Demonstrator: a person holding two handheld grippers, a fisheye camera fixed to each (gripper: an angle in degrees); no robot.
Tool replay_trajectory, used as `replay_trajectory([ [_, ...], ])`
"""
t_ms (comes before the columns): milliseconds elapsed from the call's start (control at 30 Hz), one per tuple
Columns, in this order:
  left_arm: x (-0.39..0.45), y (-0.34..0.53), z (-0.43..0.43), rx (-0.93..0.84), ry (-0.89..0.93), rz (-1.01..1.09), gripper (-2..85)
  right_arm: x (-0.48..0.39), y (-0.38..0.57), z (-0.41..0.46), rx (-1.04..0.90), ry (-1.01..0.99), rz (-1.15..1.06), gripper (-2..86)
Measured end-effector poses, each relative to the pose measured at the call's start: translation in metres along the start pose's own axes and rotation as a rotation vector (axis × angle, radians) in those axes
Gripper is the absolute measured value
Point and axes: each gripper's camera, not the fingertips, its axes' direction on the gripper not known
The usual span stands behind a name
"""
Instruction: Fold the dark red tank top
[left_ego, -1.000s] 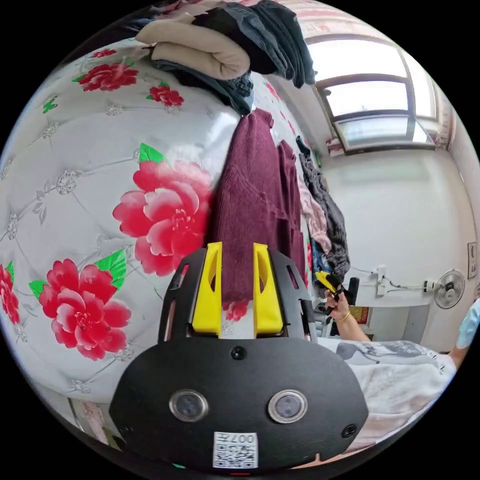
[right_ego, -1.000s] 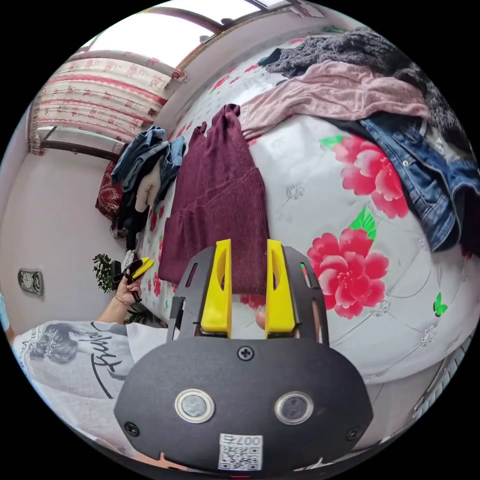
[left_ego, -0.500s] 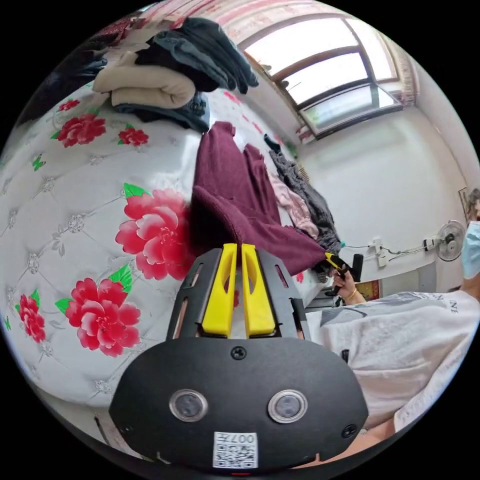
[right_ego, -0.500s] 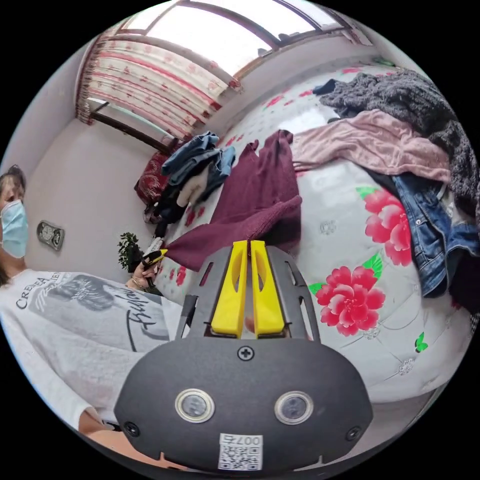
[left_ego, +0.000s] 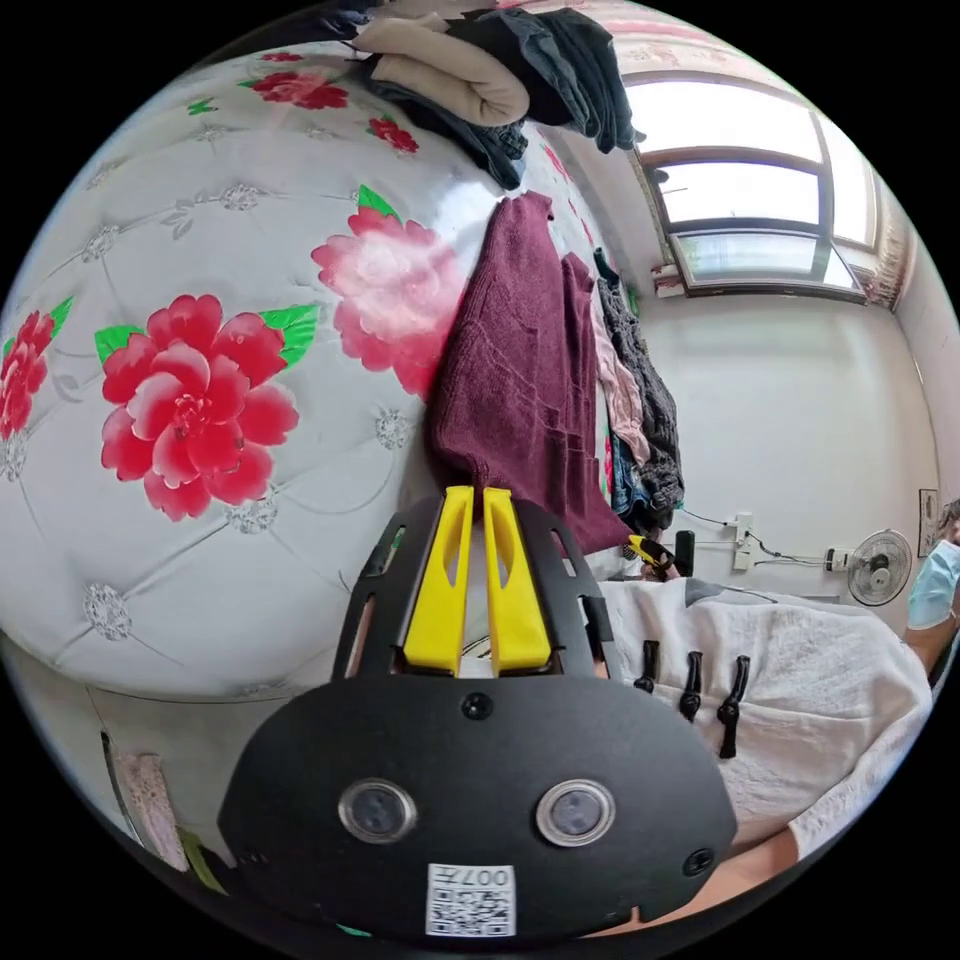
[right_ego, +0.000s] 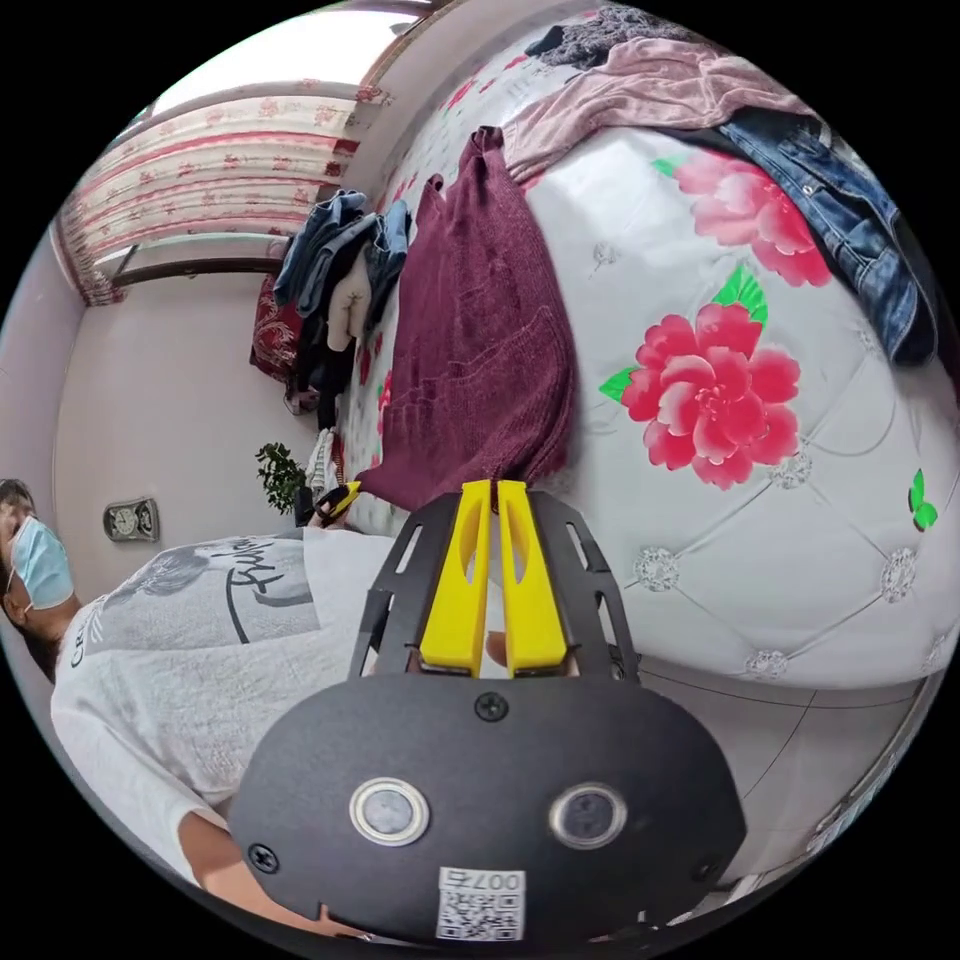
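The dark red tank top (left_ego: 520, 370) lies stretched out flat on the flowered bed cover (left_ego: 200, 250), straps away from me and hem at the bed's near edge. My left gripper (left_ego: 478, 492) is shut on one hem corner. In the right gripper view the same tank top (right_ego: 470, 320) runs up from my right gripper (right_ego: 493, 486), which is shut on the other hem corner. Each view also catches the other gripper: the right one (left_ego: 648, 550) and the left one (right_ego: 340, 498), both at the hem's far corner.
A stack of beige and dark clothes (left_ego: 480, 70) sits on the bed beyond the top's left side. Pink and grey garments (right_ego: 650, 80) and blue jeans (right_ego: 850, 220) lie on the right. The person's white shirt (left_ego: 800, 680) is close behind the grippers.
Both grippers went from open around the hem to shut on it, lifted it, then drew it back toward the bed's edge. The top now lies taut and flat.
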Motion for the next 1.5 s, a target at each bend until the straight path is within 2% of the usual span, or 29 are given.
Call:
replay_trajectory([
  [67,0.011,-0.011,-0.017,0.048,0.044,0.026,-0.7,-0.015,-0.008,-0.027,0.082,-0.046,-0.055,-0.3],
  [133,0.043,-0.022,-0.048,0.147,0.119,0.119,-0.7,-0.038,-0.010,-0.051,0.158,-0.059,-0.140,-0.3],
  [233,0.087,-0.019,-0.089,0.248,0.133,0.279,-0.7,-0.074,0.004,-0.088,0.273,-0.042,-0.295,-0.3],
  [333,0.099,0.005,-0.114,0.248,0.101,0.331,-0.8,-0.073,0.027,-0.101,0.229,-0.052,-0.304,-0.3],
  [467,0.067,0.051,-0.117,0.180,0.089,0.252,-0.8,-0.027,0.068,-0.093,0.116,-0.087,-0.149,-0.3],
  [600,-0.002,0.083,-0.099,0.126,0.156,0.032,-0.8,0.026,0.080,-0.069,0.023,-0.180,0.052,-0.3],
  [700,-0.041,0.063,-0.085,0.116,0.215,-0.095,-0.8,0.051,0.054,-0.057,-0.010,-0.247,0.147,-0.3],
  [767,-0.045,0.028,-0.087,0.145,0.277,-0.125,-0.9,0.043,0.007,-0.072,0.055,-0.311,0.145,-0.3],
  [867,0.006,-0.061,-0.114,0.196,0.305,-0.032,-0.9,-0.014,-0.066,-0.121,0.174,-0.346,0.052,-0.3],
  [933,0.085,-0.126,-0.158,0.278,0.341,0.100,-0.9,-0.076,-0.103,-0.160,0.239,-0.320,-0.084,-0.3],
  [1067,0.216,-0.171,-0.238,0.419,0.447,0.331,-0.9,-0.221,-0.130,-0.257,0.410,-0.370,-0.378,-0.3],
  [1133,0.274,-0.171,-0.285,0.497,0.532,0.441,-0.9,-0.260,-0.121,-0.291,0.480,-0.399,-0.461,-0.3],
  [1233,0.309,-0.155,-0.331,0.550,0.597,0.542,-0.9,-0.291,-0.095,-0.330,0.550,-0.456,-0.559,-0.3],
  [1333,0.307,-0.129,-0.355,0.550,0.648,0.611,-0.9,-0.289,-0.061,-0.350,0.551,-0.491,-0.639,-0.3],
  [1500,0.269,-0.065,-0.353,0.451,0.539,0.684,-0.9,-0.246,-0.006,-0.335,0.440,-0.404,-0.660,-0.3],
])
